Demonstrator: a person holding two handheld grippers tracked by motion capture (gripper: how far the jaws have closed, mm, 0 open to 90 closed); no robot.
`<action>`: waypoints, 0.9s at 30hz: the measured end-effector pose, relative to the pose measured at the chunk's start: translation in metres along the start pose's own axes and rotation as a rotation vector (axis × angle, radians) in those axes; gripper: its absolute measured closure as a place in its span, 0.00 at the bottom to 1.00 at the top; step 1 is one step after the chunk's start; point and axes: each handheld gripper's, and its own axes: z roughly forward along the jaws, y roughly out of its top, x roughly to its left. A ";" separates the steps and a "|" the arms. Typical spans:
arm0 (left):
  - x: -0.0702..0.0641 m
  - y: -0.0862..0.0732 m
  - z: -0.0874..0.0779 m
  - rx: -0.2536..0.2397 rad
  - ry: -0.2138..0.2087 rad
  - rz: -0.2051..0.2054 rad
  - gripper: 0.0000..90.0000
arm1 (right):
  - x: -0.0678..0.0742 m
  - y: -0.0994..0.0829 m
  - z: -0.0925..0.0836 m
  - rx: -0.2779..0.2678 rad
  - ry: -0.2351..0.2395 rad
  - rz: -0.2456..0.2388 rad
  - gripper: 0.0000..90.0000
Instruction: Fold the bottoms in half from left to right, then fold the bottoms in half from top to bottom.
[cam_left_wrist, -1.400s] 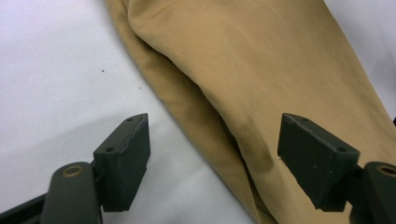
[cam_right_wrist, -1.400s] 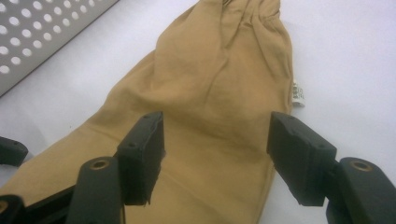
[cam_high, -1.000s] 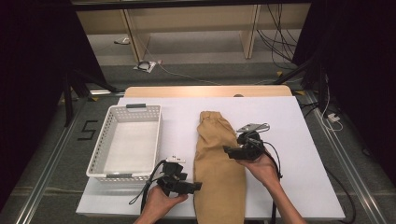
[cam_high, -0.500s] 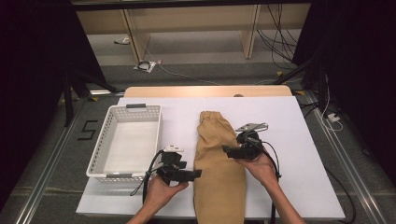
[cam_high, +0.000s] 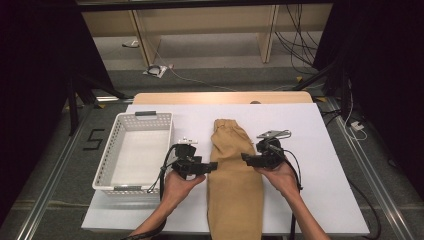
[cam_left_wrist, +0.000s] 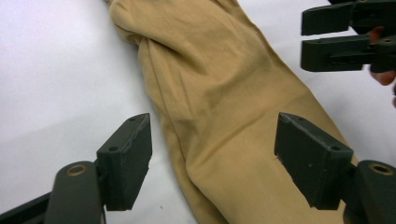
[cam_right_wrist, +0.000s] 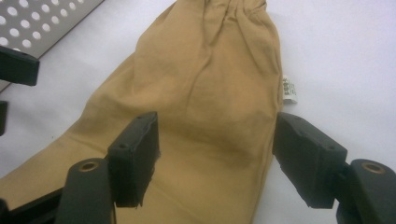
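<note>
A: Tan cloth garment (cam_high: 234, 175), folded long and narrow, lies along the middle of the white table top (cam_high: 320, 150). The gathered, elasticated end points away from the person; the near end hangs over the table's front edge.

B: Surface detail?

A: Soft creases run lengthwise, with a bunched fold near the gathered end. In the right gripper view a small white label (cam_right_wrist: 289, 89) sticks out from one side seam onto the table.

B: Left gripper?

A: The left gripper (cam_high: 212, 166) sits at the garment's left edge, jaws spread wide. In its own view one jaw is over bare table and the other over the cloth, the pads (cam_left_wrist: 126, 158) pressing nothing. Nothing grasped.

B: Right gripper?

A: The right gripper (cam_high: 245, 158) is at the garment's right edge, facing the left one across the cloth. Its jaws have just been opening and now stand wide, straddling the right side seam, one over the fabric and one over the table. No pinch of cloth visible.

B: Surroundings?

A: A white perforated plastic basket (cam_high: 165, 131) stands on the table just left of the left gripper, apart from the garment. Beyond the table lie a wooden edge strip (cam_high: 220, 97), shelving legs and loose cables (cam_high: 300, 45) on the floor. Nothing lies on top of the garment.
</note>
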 end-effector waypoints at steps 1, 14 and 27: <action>0.001 0.001 0.002 0.003 0.005 0.000 0.30 | 0.000 0.000 0.000 0.000 0.000 0.003 0.36; 0.007 0.015 0.021 0.013 0.025 -0.010 0.30 | -0.008 -0.001 -0.001 -0.008 0.002 0.035 0.36; 0.017 0.027 0.040 0.042 0.056 -0.055 0.36 | -0.012 -0.002 0.000 -0.006 0.008 0.041 0.36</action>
